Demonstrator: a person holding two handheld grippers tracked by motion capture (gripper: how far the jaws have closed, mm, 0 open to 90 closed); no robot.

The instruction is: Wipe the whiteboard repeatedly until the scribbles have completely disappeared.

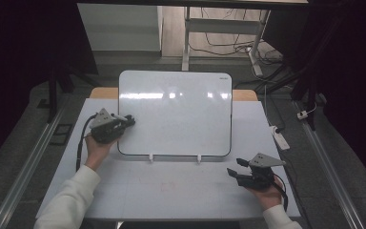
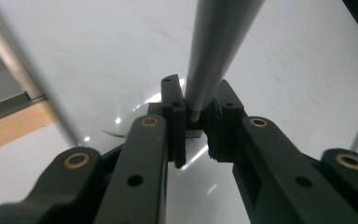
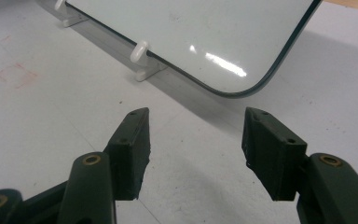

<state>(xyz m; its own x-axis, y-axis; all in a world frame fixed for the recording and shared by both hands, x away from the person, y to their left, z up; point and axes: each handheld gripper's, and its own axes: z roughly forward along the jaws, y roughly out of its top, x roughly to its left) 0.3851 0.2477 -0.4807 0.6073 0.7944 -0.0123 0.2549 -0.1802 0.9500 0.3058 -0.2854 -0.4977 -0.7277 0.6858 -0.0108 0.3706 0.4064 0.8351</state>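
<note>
Clamping whiteboard left edge: left gripper; right gripper apart, just below board.

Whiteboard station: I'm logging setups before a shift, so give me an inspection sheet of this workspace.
Surface: white table, faint red smudge near its middle.
Job's things: whiteboard propped on two white clips, blank; grey marker in the left gripper.
Clutter: nothing seen.
Grippers: left gripper shut on the marker at the board's left edge; right gripper open, nothing between its fingers.
Cables: power strip and loose wires on the floor.
Surroundings: dark; desk frame behind.
</note>
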